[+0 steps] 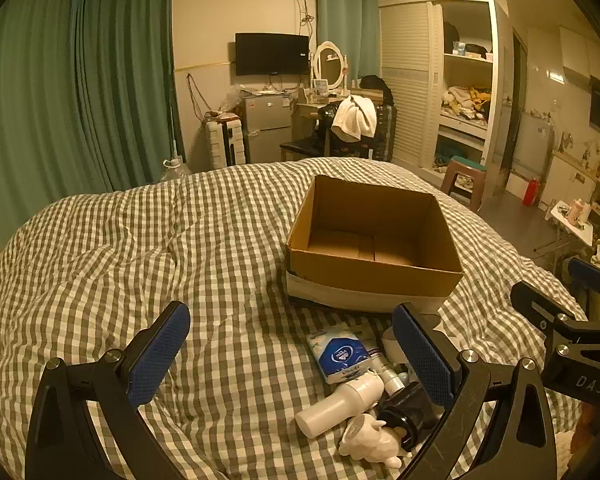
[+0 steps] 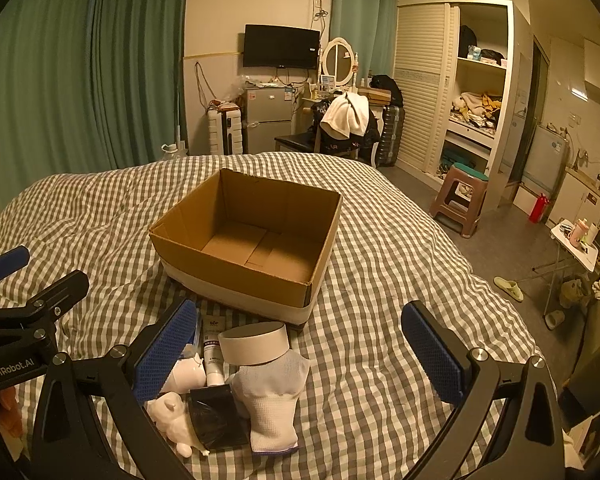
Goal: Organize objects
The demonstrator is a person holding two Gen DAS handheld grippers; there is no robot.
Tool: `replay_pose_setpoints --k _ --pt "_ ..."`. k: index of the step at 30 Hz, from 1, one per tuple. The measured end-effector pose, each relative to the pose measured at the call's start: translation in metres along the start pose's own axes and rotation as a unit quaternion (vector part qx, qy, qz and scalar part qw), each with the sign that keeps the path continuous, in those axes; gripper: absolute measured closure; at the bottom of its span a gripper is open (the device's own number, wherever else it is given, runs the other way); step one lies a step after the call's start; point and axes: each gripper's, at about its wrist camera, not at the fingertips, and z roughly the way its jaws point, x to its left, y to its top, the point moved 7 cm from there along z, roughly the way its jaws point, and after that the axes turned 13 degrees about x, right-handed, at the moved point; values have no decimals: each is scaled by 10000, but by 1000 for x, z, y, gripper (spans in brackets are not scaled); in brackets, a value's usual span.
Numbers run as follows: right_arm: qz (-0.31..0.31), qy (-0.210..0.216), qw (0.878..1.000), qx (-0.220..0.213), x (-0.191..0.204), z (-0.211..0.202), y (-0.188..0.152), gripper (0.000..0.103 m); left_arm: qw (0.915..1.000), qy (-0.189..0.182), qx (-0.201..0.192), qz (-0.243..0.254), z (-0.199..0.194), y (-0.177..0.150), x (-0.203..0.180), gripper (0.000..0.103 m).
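An open, empty cardboard box (image 1: 374, 276) (image 2: 236, 264) sits on the checked bed. In front of it lies a small heap: a blue-and-white packet (image 1: 338, 354), a white bottle (image 1: 340, 402), a white toy figure (image 1: 370, 442) (image 2: 174, 420), a black roll (image 1: 406, 412) (image 2: 216, 416), a round tape roll (image 2: 254, 342), a white tube (image 2: 213, 354) and a white knit glove (image 2: 272, 404). My left gripper (image 1: 292, 360) hovers open above the heap's left side, holding nothing. My right gripper (image 2: 300, 354) is open over the heap's right side, also holding nothing.
The grey-and-white checked quilt (image 1: 140, 248) (image 2: 380, 280) covers the whole bed. Beyond the bed stand a small fridge (image 1: 266, 126), a chair with a white towel (image 1: 354, 118), a wardrobe (image 2: 472, 92) and a plastic stool (image 2: 458, 200). Green curtains (image 1: 60, 92) hang at the left.
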Motion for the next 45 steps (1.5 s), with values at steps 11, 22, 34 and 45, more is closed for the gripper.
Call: replay_pose_setpoints --k 11,22,34,45 --pt "-10 29 10000 9 2 1 -1 0 9994 223 86 -253 4 -2 4 0" --pt "-40 84 10000 14 5 4 -2 0 9991 285 81 -287 3 -1 6 0" --pt "-70 103 9999 26 5 4 -4 0 9990 301 11 -331 0 -1 6 0" --pt "-103 138 9999 5 5 4 -4 0 9993 298 -20 -219 1 -1 2 0"
